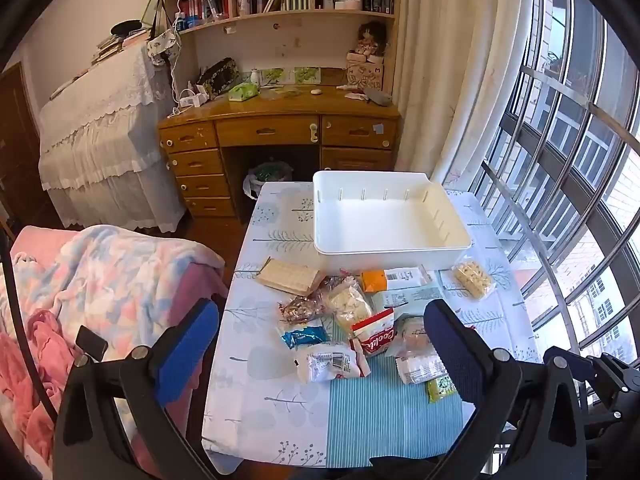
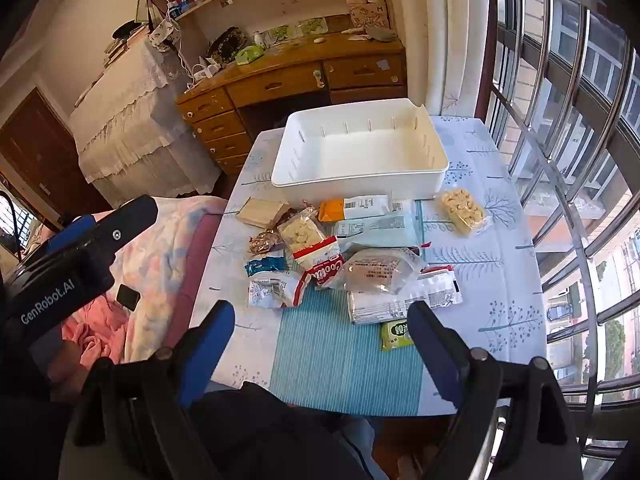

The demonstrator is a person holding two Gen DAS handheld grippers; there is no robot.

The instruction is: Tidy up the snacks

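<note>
Bedroom table (image 1: pixel 280 408), snack pile at 6 o'clock of empty white bin (image 1: pixel 456 240). Left gripper (image 1: pixel 320 344) and right gripper (image 2: pixel 322 340) held wide, nothing gripped. One top packet should be pinched, then dropped binward.

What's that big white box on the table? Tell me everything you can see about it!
The white bin is a wide, shallow, rectangular tray that looks like smooth plastic, with rounded corners and a rolled rim. Thin upright ridges line its inner walls, and one far corner dips in a notch. It is empty inside. It sits flat on the patterned tablecloth at the table's far end, nearer the desk. The snack packets lie in front of it; an orange-and-white packet lies close against its near wall. No gripper touches it.
</note>
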